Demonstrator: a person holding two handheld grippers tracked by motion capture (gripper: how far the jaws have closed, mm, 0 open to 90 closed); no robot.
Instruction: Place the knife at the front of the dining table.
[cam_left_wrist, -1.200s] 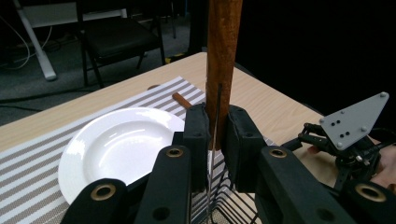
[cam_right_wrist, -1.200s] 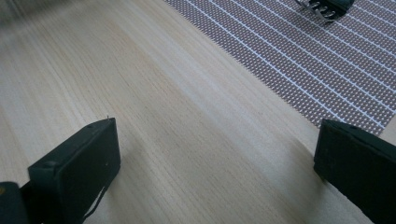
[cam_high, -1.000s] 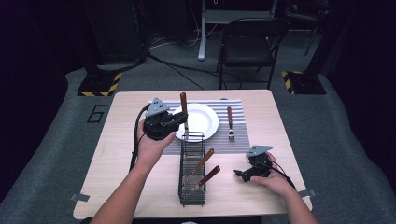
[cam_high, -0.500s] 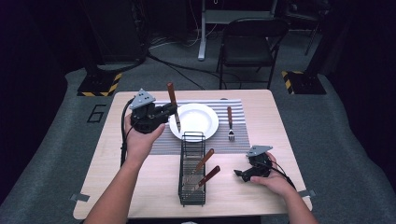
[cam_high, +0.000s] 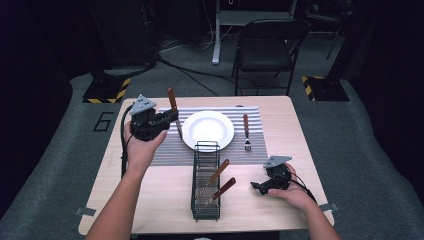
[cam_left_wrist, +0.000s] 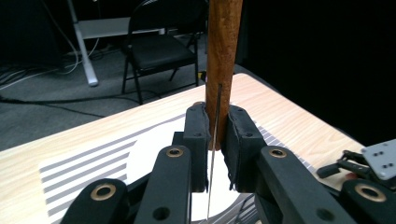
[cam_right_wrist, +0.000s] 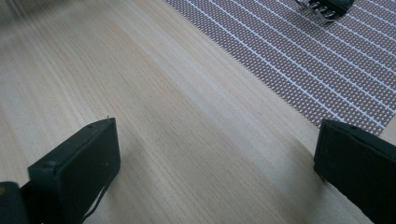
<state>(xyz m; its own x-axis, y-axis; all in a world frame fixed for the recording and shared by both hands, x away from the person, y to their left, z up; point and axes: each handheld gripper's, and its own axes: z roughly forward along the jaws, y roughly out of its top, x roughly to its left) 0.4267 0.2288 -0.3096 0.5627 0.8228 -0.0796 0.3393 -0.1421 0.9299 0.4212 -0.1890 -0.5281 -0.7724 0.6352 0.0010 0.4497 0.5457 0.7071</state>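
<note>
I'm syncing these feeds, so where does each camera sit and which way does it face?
High view: above the person's side, looking forward and down on the table; both forearms and tools show.
Left gripper view: on the left tool, looking along its jaws, shut on the knife.
Right gripper view: on the right tool, jaws open, facing the tabletop.
Shared: the high and left gripper views both show the knife, plate and chair.

Left claw (cam_high: 172, 119) carried knife (cam_high: 173, 107) leftward from above plate (cam_high: 207, 131) to placemat's (cam_high: 170, 150) left edge.
</note>
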